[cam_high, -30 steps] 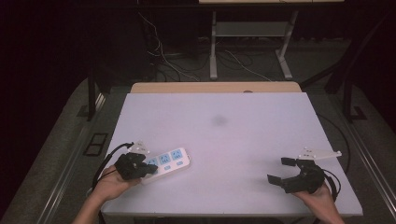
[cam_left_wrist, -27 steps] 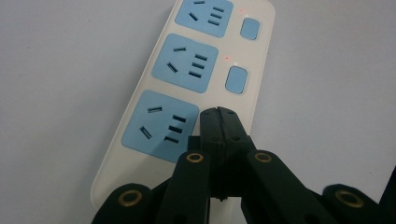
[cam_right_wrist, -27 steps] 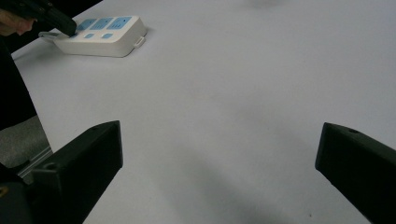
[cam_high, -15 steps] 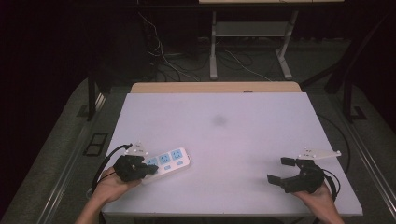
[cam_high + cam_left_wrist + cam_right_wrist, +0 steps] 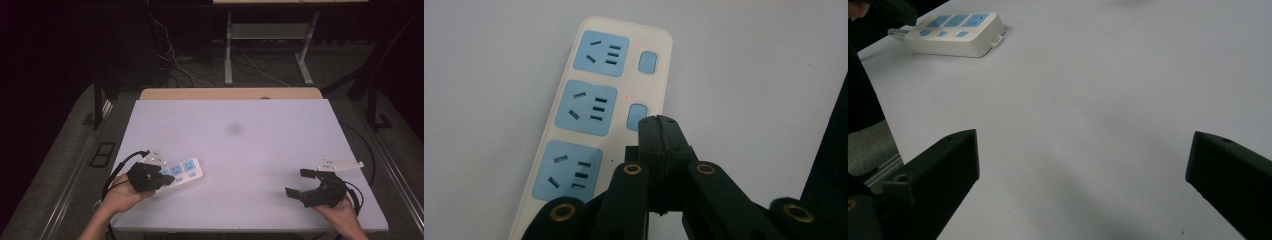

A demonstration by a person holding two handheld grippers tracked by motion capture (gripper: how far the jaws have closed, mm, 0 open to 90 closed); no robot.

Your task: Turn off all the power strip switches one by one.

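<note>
A white power strip (image 5: 182,170) (image 5: 589,100) (image 5: 955,32) with three blue sockets and three blue switches lies at the front left of the white table (image 5: 250,150). My left gripper (image 5: 167,179) (image 5: 659,122) is shut with nothing between its jaws. Its tips sit at the near edge of the middle switch (image 5: 638,116); whether they touch it I cannot tell. Small red lights glow beside the two far switches. My right gripper (image 5: 296,183) (image 5: 1082,142) is held open at the front right, low over bare table, its jaws wide apart with nothing between them.
The strip's cable runs off the table's left edge behind the left hand. A faint dark smudge (image 5: 234,129) marks the table's middle. A wooden board (image 5: 230,93) borders the far edge, with cables and a metal stand on the floor beyond.
My left gripper has lifted slightly over the power strip, still shut. The right gripper and the strip have stayed in place.
</note>
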